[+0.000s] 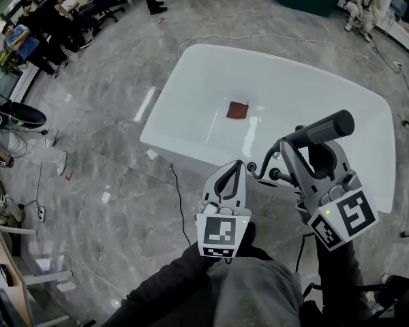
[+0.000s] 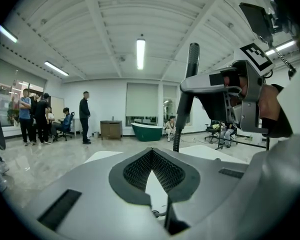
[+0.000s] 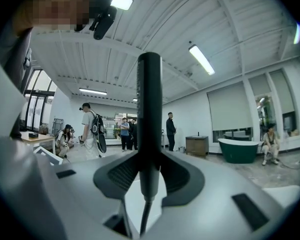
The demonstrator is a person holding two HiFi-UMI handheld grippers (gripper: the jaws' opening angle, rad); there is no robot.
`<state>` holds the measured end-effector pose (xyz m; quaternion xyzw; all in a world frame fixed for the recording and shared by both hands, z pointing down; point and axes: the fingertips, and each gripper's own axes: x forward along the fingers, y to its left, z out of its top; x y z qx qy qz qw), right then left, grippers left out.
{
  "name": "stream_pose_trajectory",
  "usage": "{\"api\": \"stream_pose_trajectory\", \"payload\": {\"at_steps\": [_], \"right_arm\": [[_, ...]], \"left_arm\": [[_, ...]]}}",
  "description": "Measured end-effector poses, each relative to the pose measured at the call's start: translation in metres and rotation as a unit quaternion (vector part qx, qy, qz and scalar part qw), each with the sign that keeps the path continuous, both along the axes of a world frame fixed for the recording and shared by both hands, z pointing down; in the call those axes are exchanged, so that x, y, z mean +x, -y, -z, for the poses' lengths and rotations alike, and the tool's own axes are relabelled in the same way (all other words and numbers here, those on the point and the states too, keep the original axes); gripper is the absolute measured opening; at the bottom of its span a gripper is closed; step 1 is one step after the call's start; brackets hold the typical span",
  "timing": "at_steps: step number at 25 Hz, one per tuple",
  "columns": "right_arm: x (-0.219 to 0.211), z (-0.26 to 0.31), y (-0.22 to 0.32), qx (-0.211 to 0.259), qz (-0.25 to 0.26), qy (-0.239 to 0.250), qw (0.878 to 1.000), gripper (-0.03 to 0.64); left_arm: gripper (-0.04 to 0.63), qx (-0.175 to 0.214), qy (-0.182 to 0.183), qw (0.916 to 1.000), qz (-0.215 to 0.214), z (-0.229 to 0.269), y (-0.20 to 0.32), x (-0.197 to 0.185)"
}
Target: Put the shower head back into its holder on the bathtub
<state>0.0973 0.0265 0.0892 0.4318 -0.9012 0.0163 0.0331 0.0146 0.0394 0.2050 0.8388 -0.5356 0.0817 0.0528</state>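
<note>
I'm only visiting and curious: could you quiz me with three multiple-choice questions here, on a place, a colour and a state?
1. Where is the brown cloth? A on the floor; B inside the white bathtub; C on a chair.
2. What colour is the shower head? A black; B pink; C yellow.
3. The right claw is: A open and empty; B shut on the shower head; C out of view.
Answers: B, it lies on the tub's bottom; A, its handle looks black; B, the jaws clamp its handle.
</note>
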Motion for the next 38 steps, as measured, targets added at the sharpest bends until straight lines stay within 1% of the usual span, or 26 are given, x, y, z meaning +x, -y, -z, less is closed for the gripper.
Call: {"api": "stream_pose_trajectory", "payload": {"at_steps": [8,13,17,21,26,29,34,38], "right_arm": [[0.004,0.008,0.01,0.022,0.012,-0.007,1.0,0.14],[-0.004,0.007,0.009,0.019,0.023,-0.006,1.0,0.14],[-0.009,0.001,0.014,0.014,0.018,-0.009,1.0,0.14],[-0.022,-0.01,0.03,0.011,0.004,-0.02,1.0,0.14],[-0.032,0.008,0.054,0.016,-0.02,-0.023,0.999,0.14],[-0.037,0.007,0.062,0.011,-0.029,-0.029,0.999,0.14],[-0.039,-0.028,0.067,-0.023,-0.041,-0.036,0.998,0.14],[-0.035,-0.066,0.064,-0.051,-0.057,-0.035,0.996,0.14]], "left_arm": [[0.003,-0.014,0.009,0.9996,0.023,-0.004,0.01,0.0],[0.003,-0.017,0.005,0.9993,0.034,-0.008,0.015,-0.009],[0.003,-0.026,-0.001,0.9992,0.032,-0.016,0.024,-0.016],[0.003,-0.031,-0.004,0.9993,0.018,-0.03,0.046,-0.03],[0.003,-0.022,-0.017,0.9995,-0.013,-0.018,0.081,-0.034],[0.003,-0.023,-0.021,0.999,-0.033,-0.014,0.093,-0.032],[0.003,-0.037,-0.021,0.9977,-0.052,-0.022,0.108,-0.029],[0.003,-0.043,-0.023,0.9964,-0.069,-0.034,0.108,-0.027]]}}
